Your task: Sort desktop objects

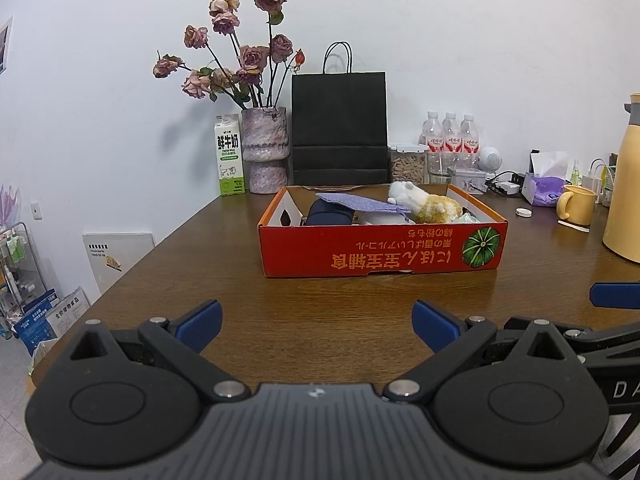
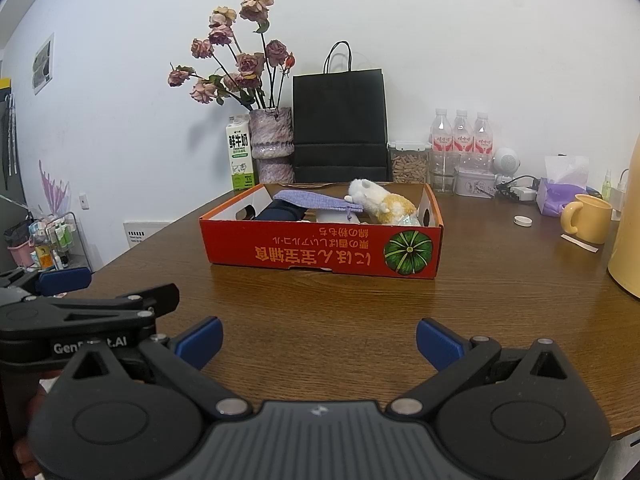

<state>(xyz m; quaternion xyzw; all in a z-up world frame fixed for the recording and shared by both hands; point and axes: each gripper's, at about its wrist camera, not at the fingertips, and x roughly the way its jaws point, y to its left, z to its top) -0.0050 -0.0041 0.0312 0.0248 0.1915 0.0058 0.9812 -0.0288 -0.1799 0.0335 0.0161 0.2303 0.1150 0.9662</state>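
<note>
The brown wooden table lay bare low in both frames, where we held the left gripper and right gripper spread wide, gripping nothing. Mid-frame beyond, the red box already held the plush toy and purple pouch. We judged sorting nearly done or paused; next we needed a loose item, perhaps the white cap at right.

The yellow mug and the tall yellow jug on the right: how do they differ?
The yellow mug is short and open-topped, with its handle turned toward the red box; the yellow jug towers over it and has a grey collar near the top. The mug shows whole, farther back by the tissue box; the jug is nearer and cut off by the picture's edge. Both stand upright on the wooden table, in the same pale yellow.
</note>
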